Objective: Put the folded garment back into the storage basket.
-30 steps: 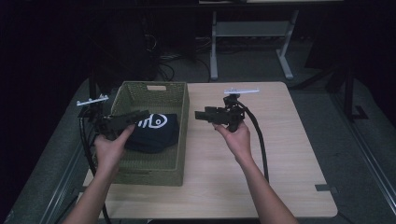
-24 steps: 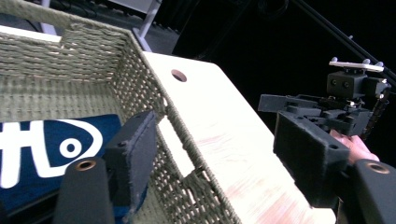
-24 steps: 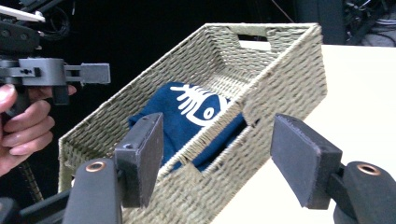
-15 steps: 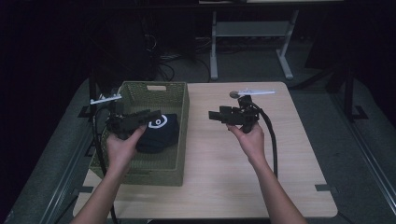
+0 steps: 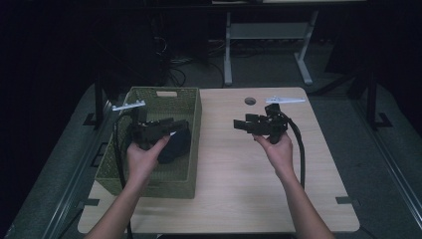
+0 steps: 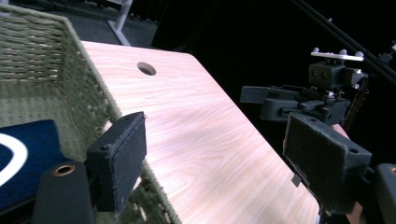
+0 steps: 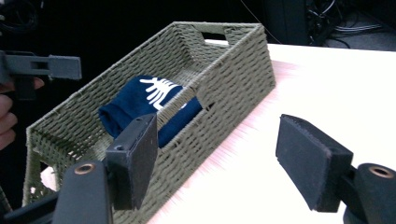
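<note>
A green woven basket (image 5: 149,172) stands on the left part of the wooden table (image 5: 239,189). Inside it lies a folded navy cloth (image 5: 175,145) with a white print (image 7: 159,91). My left gripper (image 5: 180,124) hovers over the basket above the cloth, pointing right. It is open, with nothing between its pads (image 6: 119,161). My right gripper (image 5: 241,123) hangs over the table's middle, pointing left at the basket (image 7: 233,74). It is open and empty too. Each gripper view shows the other gripper farther off, the right gripper (image 6: 303,100) and the left gripper (image 7: 42,67).
A round cable hole (image 5: 250,101) sits near the table's far edge. Black cables trail from both grippers towards the near edge. Beyond the table are a metal desk frame (image 5: 229,55) and dark floor. Bare wood stretches right of the basket.
My right gripper has drifted a little to the right, away from the basket. My left hand has shifted slightly right over the cloth and now hides most of its white print in the high view.
</note>
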Demonstrator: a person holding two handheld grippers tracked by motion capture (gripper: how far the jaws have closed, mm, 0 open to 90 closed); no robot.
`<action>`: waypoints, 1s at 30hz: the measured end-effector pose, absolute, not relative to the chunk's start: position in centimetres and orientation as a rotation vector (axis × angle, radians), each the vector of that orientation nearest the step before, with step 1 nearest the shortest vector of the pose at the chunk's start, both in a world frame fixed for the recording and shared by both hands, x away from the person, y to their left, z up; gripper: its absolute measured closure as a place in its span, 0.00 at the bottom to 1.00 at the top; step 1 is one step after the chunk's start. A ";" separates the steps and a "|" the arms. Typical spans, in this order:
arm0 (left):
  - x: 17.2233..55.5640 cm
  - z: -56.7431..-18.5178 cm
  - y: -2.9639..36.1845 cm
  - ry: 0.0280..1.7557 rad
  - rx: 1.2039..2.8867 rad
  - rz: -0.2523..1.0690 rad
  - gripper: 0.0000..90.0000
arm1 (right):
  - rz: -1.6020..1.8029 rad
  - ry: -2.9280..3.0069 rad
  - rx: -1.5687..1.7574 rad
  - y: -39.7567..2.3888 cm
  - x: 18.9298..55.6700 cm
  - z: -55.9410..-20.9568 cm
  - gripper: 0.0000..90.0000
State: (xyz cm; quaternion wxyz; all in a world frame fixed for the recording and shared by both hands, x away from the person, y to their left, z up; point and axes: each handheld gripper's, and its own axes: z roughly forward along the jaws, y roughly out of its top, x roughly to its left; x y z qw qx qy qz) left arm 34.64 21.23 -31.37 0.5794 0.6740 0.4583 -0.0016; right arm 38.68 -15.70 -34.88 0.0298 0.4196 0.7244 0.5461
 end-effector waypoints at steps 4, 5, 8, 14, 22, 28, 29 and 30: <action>34.7 -31.3 20.2 1.055 1.588 -0.012 0.23 | 1.667 2.224 1.301 -16.6 38.5 -35.0 0.32; 34.7 -31.4 19.7 1.051 1.587 -0.018 0.22 | 1.665 2.220 1.298 -16.8 38.4 -35.0 0.32; 34.7 -31.4 18.9 1.040 1.597 -0.027 0.22 | 1.638 2.224 1.316 -17.5 38.3 -35.1 0.32; 34.5 -31.5 17.5 1.008 1.617 -0.029 0.22 | 1.637 2.197 1.340 -19.1 38.0 -35.2 0.32; 34.3 -31.7 15.5 0.974 1.632 -0.060 0.21 | 1.600 2.170 1.364 -21.2 37.6 -35.8 0.32; 34.1 -31.5 14.4 0.946 1.638 -0.075 0.21 | 1.554 2.165 1.393 -22.4 37.4 -36.2 0.32; 34.0 -31.5 14.3 0.939 1.642 -0.074 0.21 | 1.547 2.163 1.394 -22.6 37.4 -36.4 0.32; 34.0 -31.6 14.0 0.935 1.642 -0.075 0.21 | 1.541 2.162 1.400 -22.8 37.4 -36.5 0.32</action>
